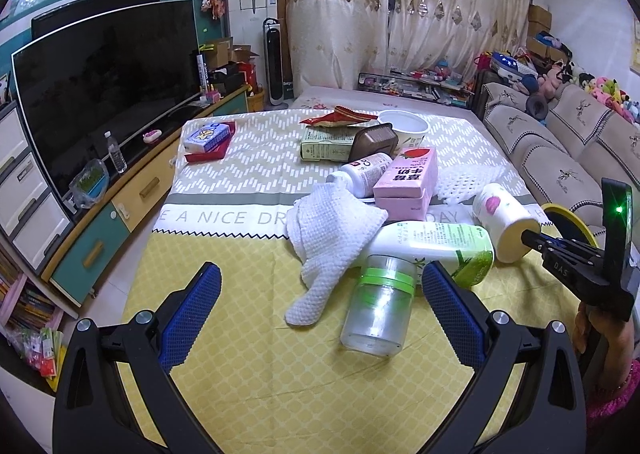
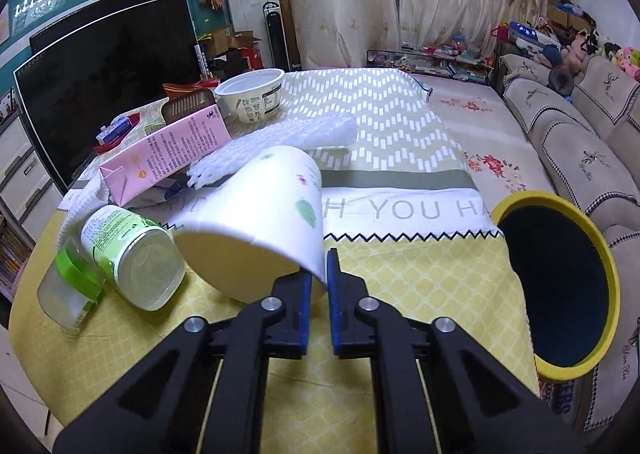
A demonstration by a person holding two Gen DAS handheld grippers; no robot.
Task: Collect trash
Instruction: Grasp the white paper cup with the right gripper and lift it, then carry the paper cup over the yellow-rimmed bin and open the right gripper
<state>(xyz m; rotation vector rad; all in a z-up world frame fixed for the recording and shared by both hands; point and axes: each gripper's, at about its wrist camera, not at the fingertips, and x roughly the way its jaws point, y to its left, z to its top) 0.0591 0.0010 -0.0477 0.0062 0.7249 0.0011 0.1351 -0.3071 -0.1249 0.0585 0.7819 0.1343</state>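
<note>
Cup: paper cup lying on the worktop, rim pinched by the right gripper, fingers closed on it.
Left gripper: fingers open, empty, jar between.
Bin: beside, right.
Progress: barely begun; cartons, bottles, wrappers left.

We look down our left gripper, its 2 blue-padded fingers spread wide with nothing between the pads. Just ahead on the yellow patterned cloth lies a clear jar with a green band, on its side, near the right pad but not gripped. Behind it a green and white bottle lies across, touching a white knitted rag. Further back sits a pink carton. At right, our right gripper pinches the rim of a tipped paper cup, beside a yellow-rimmed bin.
</note>
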